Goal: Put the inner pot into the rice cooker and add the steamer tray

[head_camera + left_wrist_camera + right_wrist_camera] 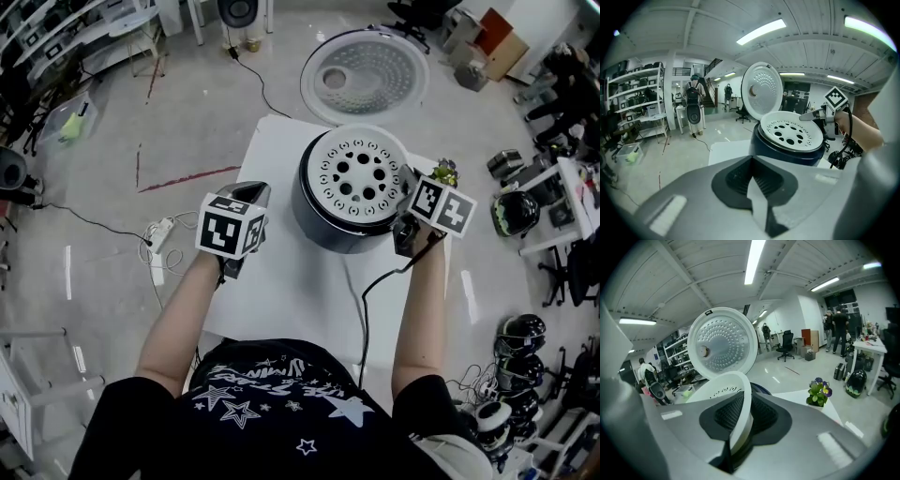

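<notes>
The dark rice cooker (330, 223) stands on the white table (272, 281) with its round lid (364, 75) swung open behind it. A white perforated steamer tray (361, 178) rests across the cooker's mouth and hides whatever lies inside. My right gripper (409, 189) is shut on the tray's right rim; in the right gripper view the white rim (736, 394) runs between the jaws. My left gripper (251, 197) hovers left of the cooker, shut and empty. The left gripper view shows the cooker (787, 152), the tray (792, 132) and the right gripper (812, 115).
A small potted flower (444, 172) stands at the table's right edge, close behind my right gripper. A black cable (367, 291) trails over the table's front. A power strip (159, 234) lies on the floor to the left. Helmets and chairs crowd the right.
</notes>
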`<state>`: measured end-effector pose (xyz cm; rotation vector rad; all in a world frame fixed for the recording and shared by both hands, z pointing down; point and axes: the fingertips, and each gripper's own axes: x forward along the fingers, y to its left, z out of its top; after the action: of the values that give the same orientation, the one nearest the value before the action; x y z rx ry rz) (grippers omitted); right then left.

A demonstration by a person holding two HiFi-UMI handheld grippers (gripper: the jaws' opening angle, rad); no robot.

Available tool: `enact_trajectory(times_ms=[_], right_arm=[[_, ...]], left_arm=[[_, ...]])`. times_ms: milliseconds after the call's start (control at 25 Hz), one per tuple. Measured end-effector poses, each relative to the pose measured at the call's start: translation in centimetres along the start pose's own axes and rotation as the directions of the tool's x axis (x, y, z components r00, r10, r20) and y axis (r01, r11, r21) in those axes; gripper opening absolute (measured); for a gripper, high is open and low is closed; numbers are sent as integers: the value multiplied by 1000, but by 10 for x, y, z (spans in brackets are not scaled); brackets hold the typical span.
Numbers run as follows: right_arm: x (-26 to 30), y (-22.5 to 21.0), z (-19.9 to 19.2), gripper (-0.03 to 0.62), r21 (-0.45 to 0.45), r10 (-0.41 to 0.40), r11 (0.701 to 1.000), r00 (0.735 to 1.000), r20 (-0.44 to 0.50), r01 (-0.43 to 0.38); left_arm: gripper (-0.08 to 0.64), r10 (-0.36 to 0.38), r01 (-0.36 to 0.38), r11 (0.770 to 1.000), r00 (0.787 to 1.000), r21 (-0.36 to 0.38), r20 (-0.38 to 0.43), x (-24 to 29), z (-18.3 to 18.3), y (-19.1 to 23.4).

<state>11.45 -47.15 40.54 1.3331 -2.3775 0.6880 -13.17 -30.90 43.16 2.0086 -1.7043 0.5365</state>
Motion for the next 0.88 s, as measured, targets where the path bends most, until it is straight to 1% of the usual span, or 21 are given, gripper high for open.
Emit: enact_trajectory(times_ms=[120,240,320,400,560,640,760,880], right_arm=[[2,0,-1,97,-97,-33,995,999,-17,31],[3,-1,-3,110,-202,-68,977,997,-19,63],[4,-2,-5,119,-252,-92,964,996,-22,84],[7,-2,-9,124,-283,-104,955,994,-24,93],[9,-2,-14,134,-316,-93,945,996,-12,85],[10,0,-16,168,-313,-70,948,997,-14,62],[11,4,-20,246,-305,-55,951,998,-25,44],[3,7,-20,266,-290,-66,955,998,-15,59]], left_arm=[[0,6,-6,1000,1000,4,-15,2,-1,-1],[0,12,-12,1000,1000,4,-28,4,-4,-2],[0,19,-19,1000,999,1,-37,5,-7,-2],[0,23,-23,1000,999,-3,-44,6,-8,-2],[0,28,-28,1000,998,0,-52,9,-12,-6],[0,26,-26,1000,998,-1,-54,11,-14,-9],[0,16,-16,1000,998,0,-55,11,-16,-13],[0,3,-3,1000,999,5,-54,6,-16,-12]])
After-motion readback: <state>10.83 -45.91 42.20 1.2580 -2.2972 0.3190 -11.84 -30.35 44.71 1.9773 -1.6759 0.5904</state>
